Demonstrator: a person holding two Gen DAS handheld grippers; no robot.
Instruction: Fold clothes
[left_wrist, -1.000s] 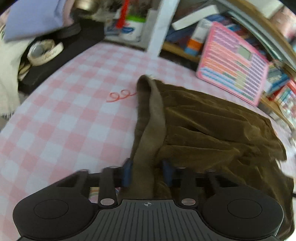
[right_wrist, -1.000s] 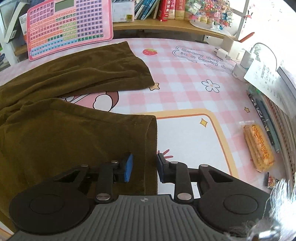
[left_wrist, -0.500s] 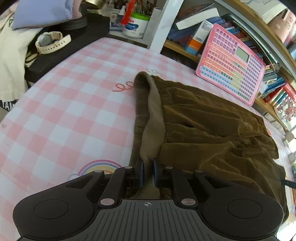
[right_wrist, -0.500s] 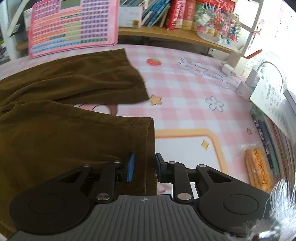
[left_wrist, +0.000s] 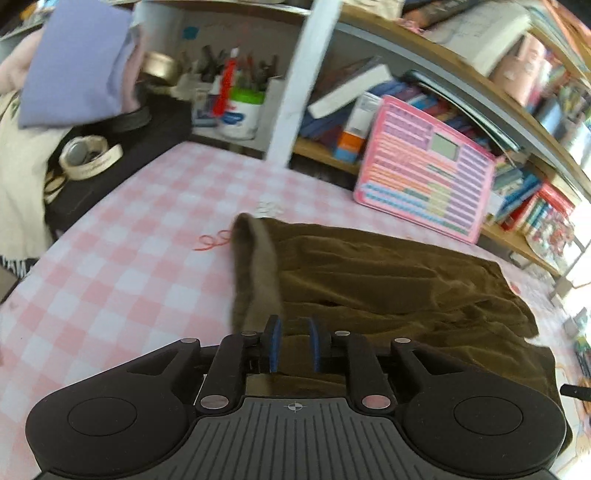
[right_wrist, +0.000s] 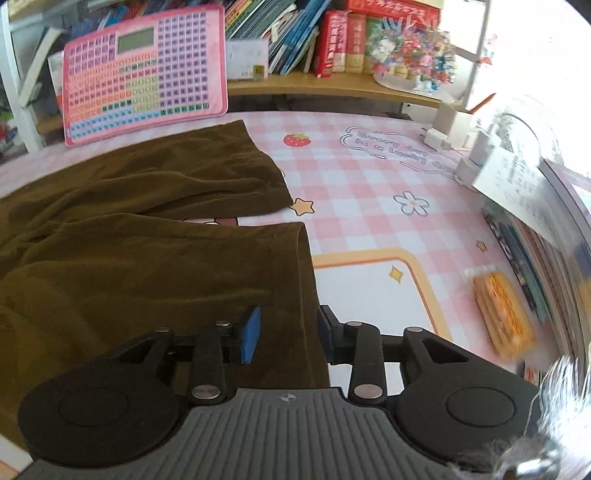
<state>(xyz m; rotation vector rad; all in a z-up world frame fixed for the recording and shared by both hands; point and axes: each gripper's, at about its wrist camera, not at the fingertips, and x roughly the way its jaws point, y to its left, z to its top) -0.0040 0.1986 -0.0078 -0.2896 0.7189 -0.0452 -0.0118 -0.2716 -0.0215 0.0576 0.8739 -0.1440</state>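
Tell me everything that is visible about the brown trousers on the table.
The brown trousers look like soft, velvety olive-brown cloth, wrinkled, lying spread on the pink checked table mat. Two legs point toward the right side, with a gap between their hems. The near leg's hem runs between the pads of the right gripper, which stand apart. At the other end, the lighter waistband rises off the mat into the left gripper, whose pads sit close on the cloth.

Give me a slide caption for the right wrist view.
Open right gripper straddles the hem of brown corduroy trousers on a pink checked table mat.
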